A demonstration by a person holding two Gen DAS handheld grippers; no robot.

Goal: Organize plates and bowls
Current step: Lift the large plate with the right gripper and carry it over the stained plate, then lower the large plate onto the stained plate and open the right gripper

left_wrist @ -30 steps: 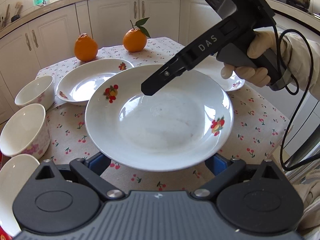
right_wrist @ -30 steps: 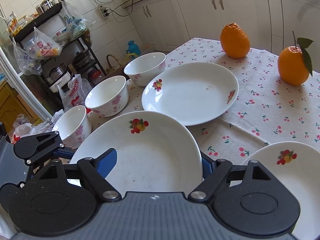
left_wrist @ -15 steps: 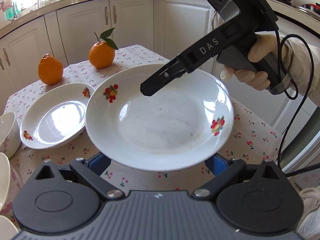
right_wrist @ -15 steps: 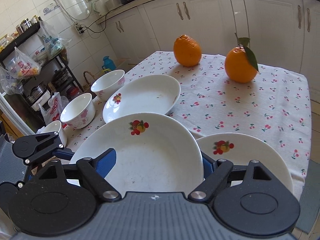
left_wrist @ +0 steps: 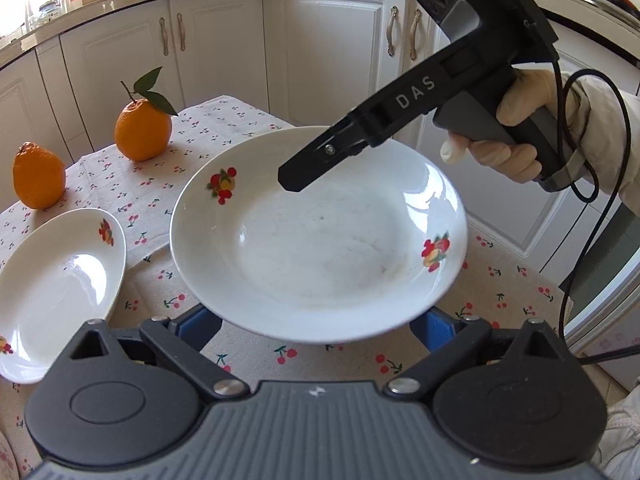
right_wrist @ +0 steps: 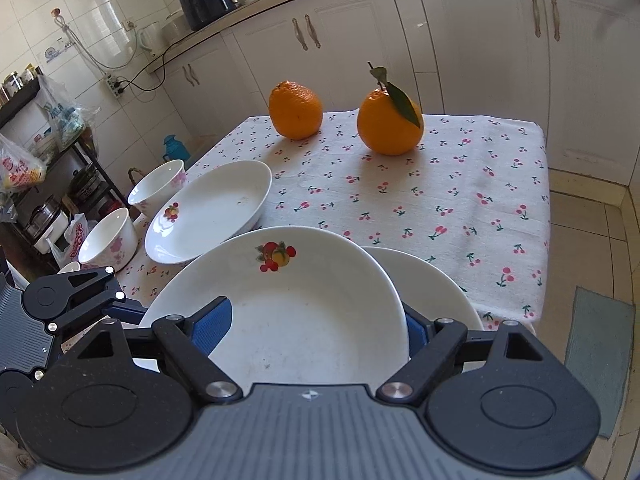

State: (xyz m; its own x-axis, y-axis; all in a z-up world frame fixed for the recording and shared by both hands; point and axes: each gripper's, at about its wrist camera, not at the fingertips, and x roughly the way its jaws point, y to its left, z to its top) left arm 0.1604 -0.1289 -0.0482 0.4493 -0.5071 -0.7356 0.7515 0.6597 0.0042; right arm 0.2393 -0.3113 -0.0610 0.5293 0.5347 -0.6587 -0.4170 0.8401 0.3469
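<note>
A white plate with fruit prints (left_wrist: 320, 248) is held in the air between both grippers. My left gripper (left_wrist: 316, 322) holds its near rim; its blue pads stand wide under the rim. My right gripper (right_wrist: 312, 328) grips the opposite rim, and it shows in the left wrist view (left_wrist: 304, 172) over the far rim. The held plate (right_wrist: 288, 296) hangs over a second plate (right_wrist: 436, 292) on the table. A third plate (right_wrist: 212, 212) lies to the left, with two white bowls (right_wrist: 160, 186) (right_wrist: 108, 240) beyond it.
Two oranges (right_wrist: 296, 110) (right_wrist: 390, 120) stand at the far side of the cherry-print tablecloth (right_wrist: 460, 192). White kitchen cabinets (right_wrist: 480, 40) lie behind. The table's right edge drops to a tiled floor (right_wrist: 592, 240). A shelf with bags (right_wrist: 40, 140) stands at left.
The held plate has moved to the right across the table, from beside the left plate to above the right plate. Both grippers kept their hold on it.
</note>
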